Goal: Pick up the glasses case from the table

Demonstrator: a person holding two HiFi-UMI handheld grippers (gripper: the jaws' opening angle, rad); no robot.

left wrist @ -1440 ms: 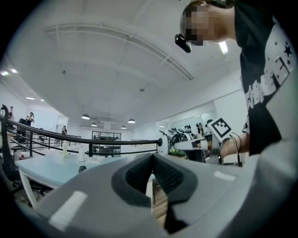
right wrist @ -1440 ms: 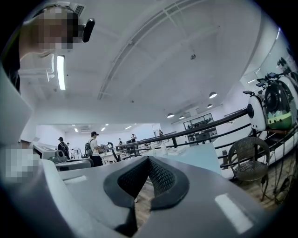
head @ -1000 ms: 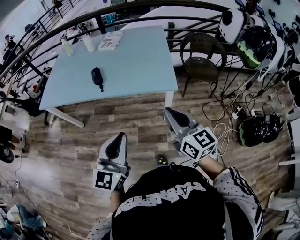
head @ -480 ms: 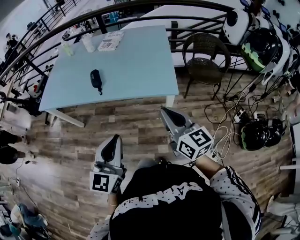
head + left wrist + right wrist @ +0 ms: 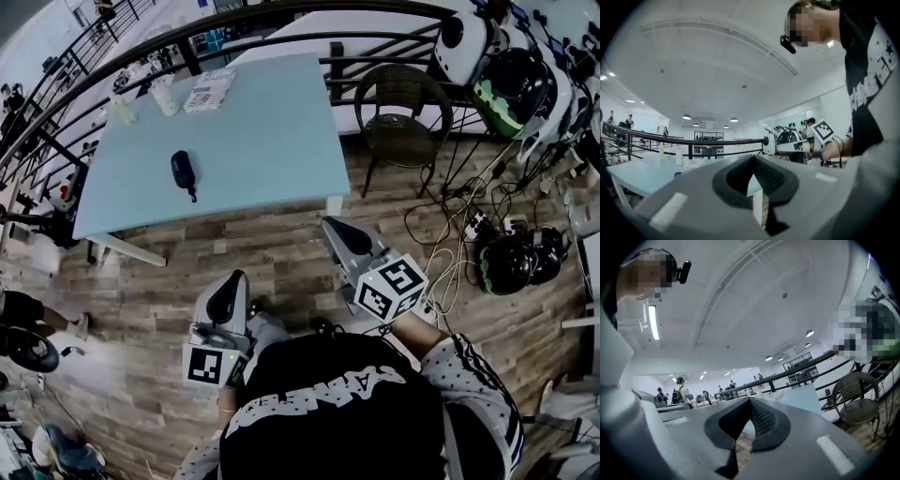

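The small black oval glasses case lies on the pale blue tabletop, its long axis pointing roughly away from the person. It is well ahead of the 2 grippers. The left gripper looks nearer than the right gripper, and both have their fingers closed and empty.

White shirt lettering — upside down, unreadable
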